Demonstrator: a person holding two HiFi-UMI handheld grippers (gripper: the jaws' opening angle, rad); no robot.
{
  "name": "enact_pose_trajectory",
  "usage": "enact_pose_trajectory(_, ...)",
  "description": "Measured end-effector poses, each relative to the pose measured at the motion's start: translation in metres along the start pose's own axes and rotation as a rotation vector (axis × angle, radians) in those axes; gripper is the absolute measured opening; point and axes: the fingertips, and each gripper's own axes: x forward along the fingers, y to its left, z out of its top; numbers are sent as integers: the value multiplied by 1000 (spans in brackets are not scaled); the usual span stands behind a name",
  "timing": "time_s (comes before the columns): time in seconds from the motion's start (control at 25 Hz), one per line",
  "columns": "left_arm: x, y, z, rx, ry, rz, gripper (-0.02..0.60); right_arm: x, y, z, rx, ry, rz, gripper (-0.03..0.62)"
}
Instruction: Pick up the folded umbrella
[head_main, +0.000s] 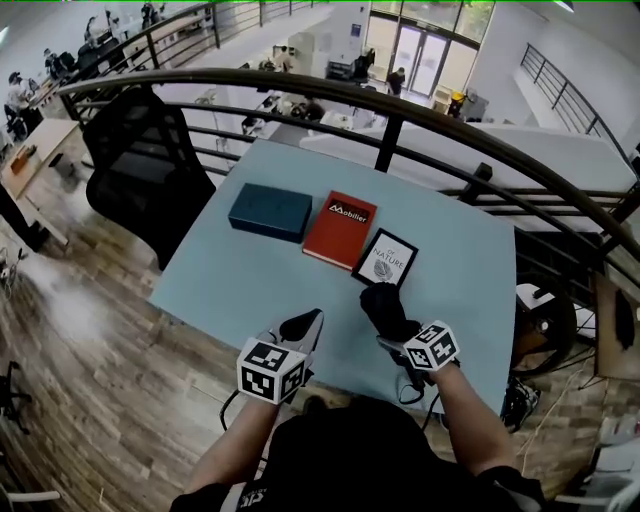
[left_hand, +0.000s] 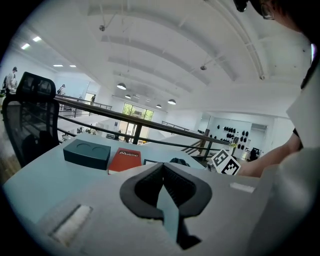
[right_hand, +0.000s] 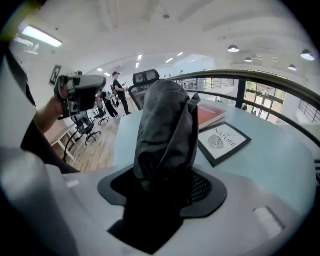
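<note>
One view alone shows fingers clamping umbrella.

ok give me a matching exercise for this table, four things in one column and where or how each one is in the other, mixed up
Things:
1. folded umbrella
2. teal box
3. red book
4. left tool

Places and states:
a. lies between the box and the framed picture
b. jaws together, nothing in them
c. gripped in the right tool
d. leftmost thing lying on the table in the head view

Pairs: 1-c, 2-d, 3-a, 4-b
</note>
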Motion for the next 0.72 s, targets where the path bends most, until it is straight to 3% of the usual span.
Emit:
enact_pose_trajectory(0.36,10,-18,13,20,-28,-35,6,-69,12,57,11,-240,-30,255)
enact_pose_trajectory(0.72,53,-56,42,54,-58,-40,6,-136,3,77,8,-411,-5,255)
